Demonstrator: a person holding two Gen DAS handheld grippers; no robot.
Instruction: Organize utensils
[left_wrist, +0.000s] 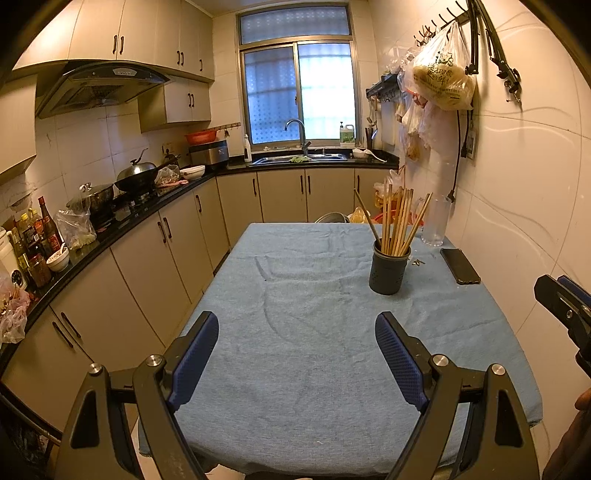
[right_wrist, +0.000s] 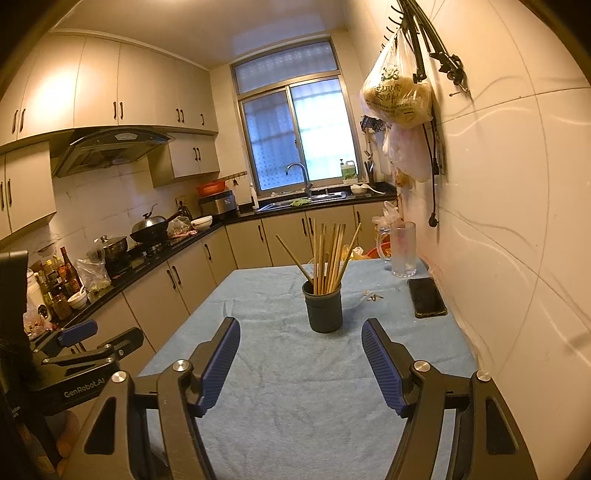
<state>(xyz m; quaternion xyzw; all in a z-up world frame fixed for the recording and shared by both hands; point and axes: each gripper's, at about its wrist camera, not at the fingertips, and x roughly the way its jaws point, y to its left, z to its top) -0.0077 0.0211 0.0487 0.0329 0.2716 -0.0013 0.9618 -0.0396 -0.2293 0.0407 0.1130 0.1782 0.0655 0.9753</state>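
Note:
A dark grey perforated utensil holder (left_wrist: 388, 272) (right_wrist: 322, 307) stands upright on the blue tablecloth (left_wrist: 295, 350) (right_wrist: 295, 406), right of centre. Several wooden chopsticks (left_wrist: 399, 219) (right_wrist: 328, 254) stick up out of it, fanned apart. My left gripper (left_wrist: 297, 323) hovers over the near part of the table, open, with nothing between its blue pads. My right gripper (right_wrist: 299, 328) is also open and empty, a short way in front of the holder. In the right wrist view the left gripper (right_wrist: 99, 336) shows at the left edge; in the left wrist view the right one's fingers (left_wrist: 561, 299) show at the right edge.
A black phone (left_wrist: 460, 265) (right_wrist: 426, 297) lies near the wall on the table's right. A clear glass mug (left_wrist: 436, 219) (right_wrist: 402, 249) stands behind it, with small scraps (right_wrist: 375, 296) between phone and holder. A counter (left_wrist: 110, 229) with pots and bottles runs along the left.

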